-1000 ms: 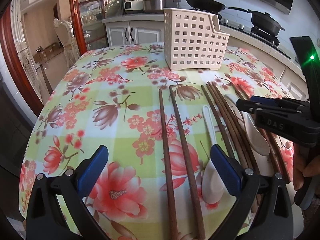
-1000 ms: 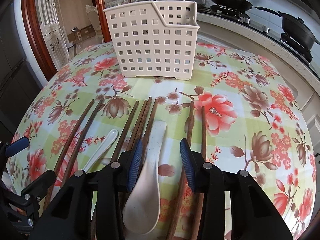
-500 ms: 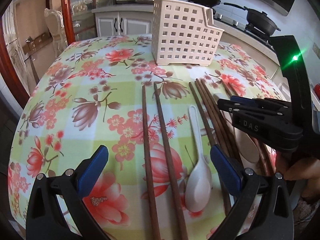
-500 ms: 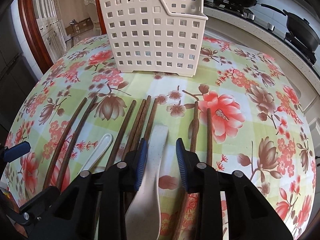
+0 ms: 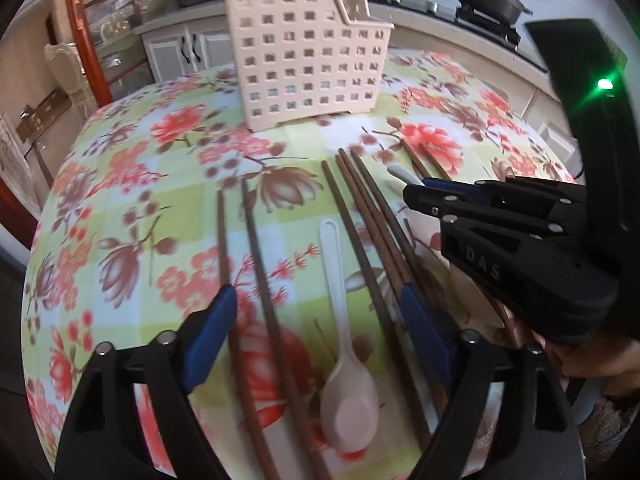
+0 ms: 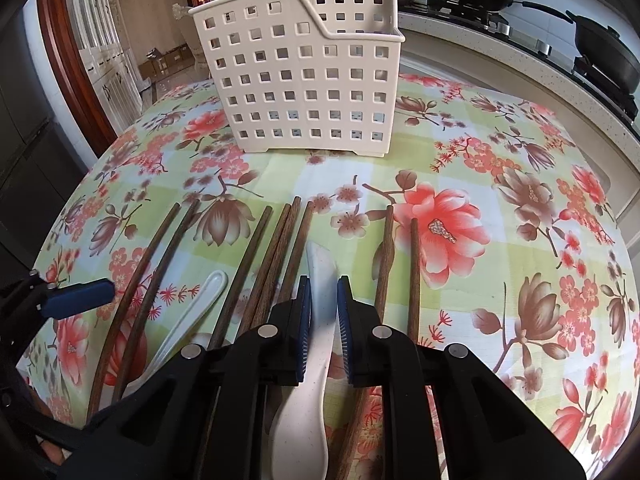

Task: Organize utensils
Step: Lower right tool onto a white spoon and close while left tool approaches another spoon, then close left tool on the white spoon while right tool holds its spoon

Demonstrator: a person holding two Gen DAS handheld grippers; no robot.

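Observation:
A cream perforated utensil basket stands upright at the far side of the floral table. Several dark wooden chopsticks lie in a row in front of it. My right gripper is shut on the handle of the large white spoon. It shows at the right of the left wrist view. My left gripper is open low over a small white spoon and two chopsticks. The small spoon also shows in the right wrist view.
The table has a floral cloth that falls away at its round edges. A counter with a stove and dark pans runs behind at the right. Cabinets and a red door frame stand at the back left.
My right gripper has closed its jaws onto the large spoon's handle. My left gripper has moved forward and right, narrowing somewhat, so the small spoon now lies between its fingers.

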